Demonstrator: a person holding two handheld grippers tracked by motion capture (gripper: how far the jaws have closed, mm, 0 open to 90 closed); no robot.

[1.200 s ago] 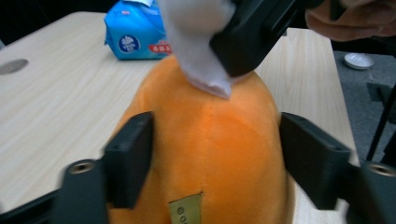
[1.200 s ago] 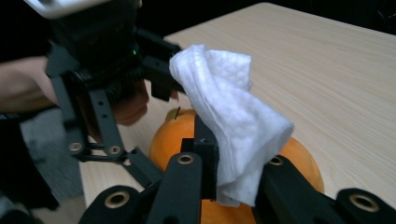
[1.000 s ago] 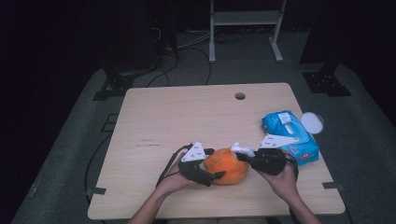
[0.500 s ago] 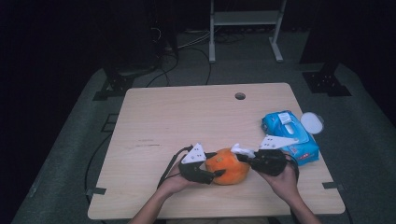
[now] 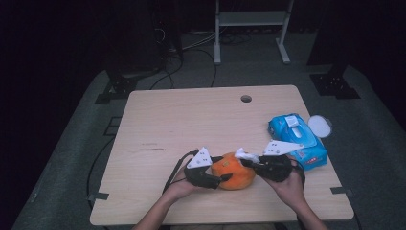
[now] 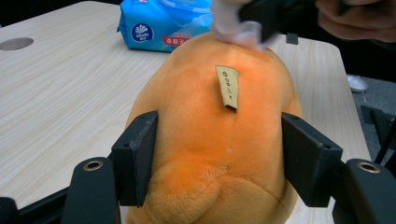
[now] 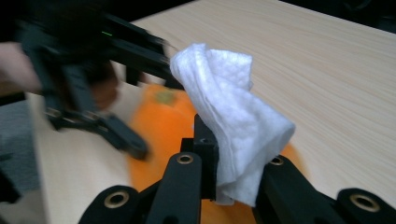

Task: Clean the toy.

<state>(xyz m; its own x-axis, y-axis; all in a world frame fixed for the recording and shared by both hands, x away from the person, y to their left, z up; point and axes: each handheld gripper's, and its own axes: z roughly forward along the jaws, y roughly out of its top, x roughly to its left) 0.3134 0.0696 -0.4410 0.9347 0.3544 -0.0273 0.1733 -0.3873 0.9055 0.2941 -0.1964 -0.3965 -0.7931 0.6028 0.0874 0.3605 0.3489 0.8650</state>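
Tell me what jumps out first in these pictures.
The orange plush toy at the table's near edge, gripped from both sides by the left hand-held gripper. The right hand-held gripper holds a white wipe above it. A blue wipes pack lies at the right.

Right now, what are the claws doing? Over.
Left claw clamps the orange plush toy. Right claw pinches a white wipe at the toy's top. Blue wipes pack sits aside, nothing blocking.

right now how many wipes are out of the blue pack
1. A single white wipe is pinched in the right tongs, touching the top of the orange plush toy. The blue pack sits at the table's right edge; more are presumably hidden inside.
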